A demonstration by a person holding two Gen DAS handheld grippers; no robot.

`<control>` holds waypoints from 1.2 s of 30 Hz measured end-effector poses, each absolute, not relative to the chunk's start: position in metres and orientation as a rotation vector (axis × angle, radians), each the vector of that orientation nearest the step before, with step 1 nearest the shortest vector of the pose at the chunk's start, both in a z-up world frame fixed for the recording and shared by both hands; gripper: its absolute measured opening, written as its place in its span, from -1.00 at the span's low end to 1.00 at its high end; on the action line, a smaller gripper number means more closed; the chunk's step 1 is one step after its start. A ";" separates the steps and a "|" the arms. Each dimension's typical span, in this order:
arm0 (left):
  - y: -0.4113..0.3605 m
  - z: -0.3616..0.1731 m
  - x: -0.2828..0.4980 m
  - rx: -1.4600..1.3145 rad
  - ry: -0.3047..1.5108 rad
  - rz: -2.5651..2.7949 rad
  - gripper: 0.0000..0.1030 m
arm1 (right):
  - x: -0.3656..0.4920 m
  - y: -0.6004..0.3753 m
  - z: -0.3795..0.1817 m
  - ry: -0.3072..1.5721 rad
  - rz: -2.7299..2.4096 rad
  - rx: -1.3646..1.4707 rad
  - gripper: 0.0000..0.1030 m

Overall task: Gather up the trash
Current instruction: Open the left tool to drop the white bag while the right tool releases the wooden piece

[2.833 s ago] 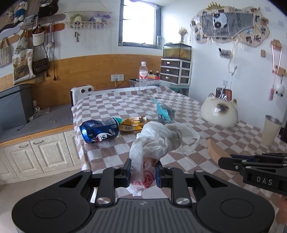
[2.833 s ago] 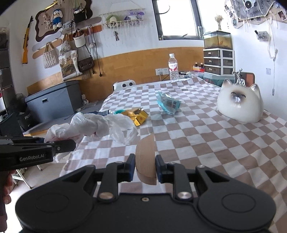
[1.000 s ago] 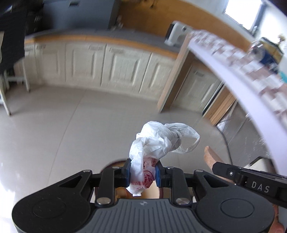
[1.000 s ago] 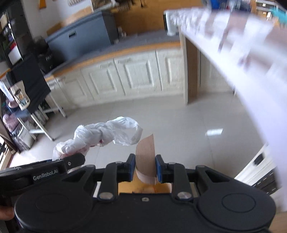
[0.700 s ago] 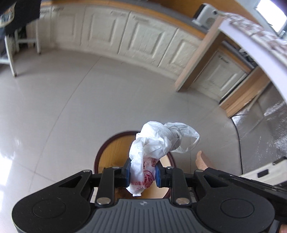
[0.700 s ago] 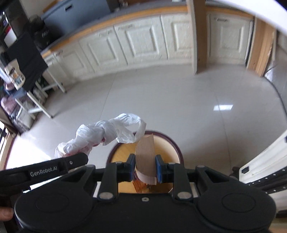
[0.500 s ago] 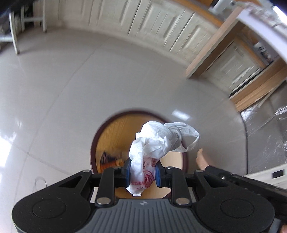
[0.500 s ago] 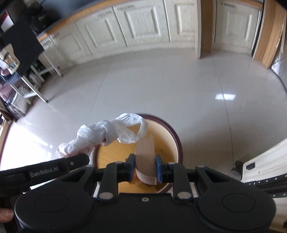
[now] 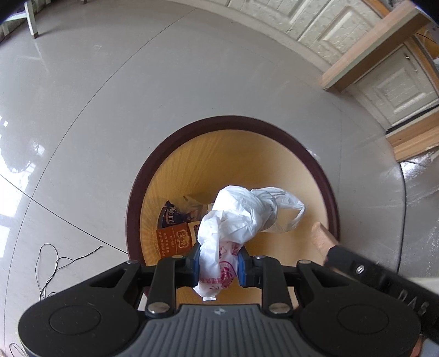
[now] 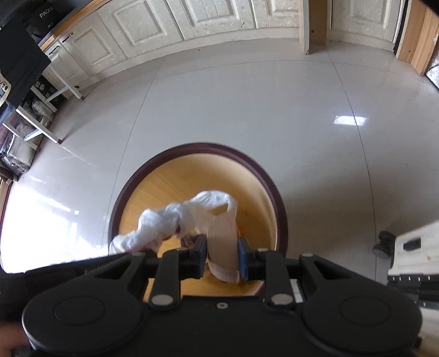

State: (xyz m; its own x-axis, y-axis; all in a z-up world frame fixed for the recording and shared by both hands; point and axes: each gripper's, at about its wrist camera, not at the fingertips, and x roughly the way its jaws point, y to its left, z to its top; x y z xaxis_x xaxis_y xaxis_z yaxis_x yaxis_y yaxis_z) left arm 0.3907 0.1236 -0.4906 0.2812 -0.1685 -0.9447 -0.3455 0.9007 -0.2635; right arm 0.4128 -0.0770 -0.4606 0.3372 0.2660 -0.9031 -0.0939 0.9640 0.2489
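My left gripper is shut on a crumpled white plastic bag with pink print, held over the mouth of a round bin with a dark brown rim and yellow inside. My right gripper is shut on a flattened brown paper cup, also over the bin. The cup's end shows at the lower right of the left wrist view, and the bag hangs left of the cup in the right wrist view. Both grippers point steeply down.
Several wrappers and a small orange carton lie at the bin's bottom. Glossy grey floor tiles surround the bin. White cabinet doors and a wooden table leg stand behind. A thin black cord lies on the floor at left.
Both grippers have dropped from beside the table down over the bin and tipped further downward. The bin now fills the middle of both views. Bag and cup stay gripped.
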 end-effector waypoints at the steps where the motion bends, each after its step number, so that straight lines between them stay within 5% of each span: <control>1: 0.122 -0.494 0.392 -0.467 1.297 0.130 -0.48 | 0.417 -0.078 -0.464 1.198 0.235 0.158 -0.52; 4: 0.122 -0.503 0.392 -0.461 1.313 0.138 -0.48 | 0.425 -0.083 -0.470 1.159 0.244 0.197 -0.44; 7: 0.117 -0.513 0.399 -0.455 1.336 0.148 -0.48 | 0.430 -0.092 -0.473 1.160 0.233 0.288 -0.02; 19: 0.092 -0.522 0.405 -0.392 1.369 -0.035 -0.45 | 0.429 -0.099 -0.476 1.207 0.219 0.286 -0.05; 21: 0.084 -0.524 0.406 -0.377 1.373 -0.080 -0.25 | 0.430 -0.096 -0.478 1.221 0.223 0.265 -0.06; 23: 0.080 -0.527 0.406 -0.366 1.383 -0.078 0.37 | 0.429 -0.094 -0.480 1.233 0.228 0.239 -0.06; 36: 0.091 -0.511 0.394 -0.206 1.401 -0.008 0.52 | 0.421 -0.094 -0.488 1.281 0.211 0.150 -0.05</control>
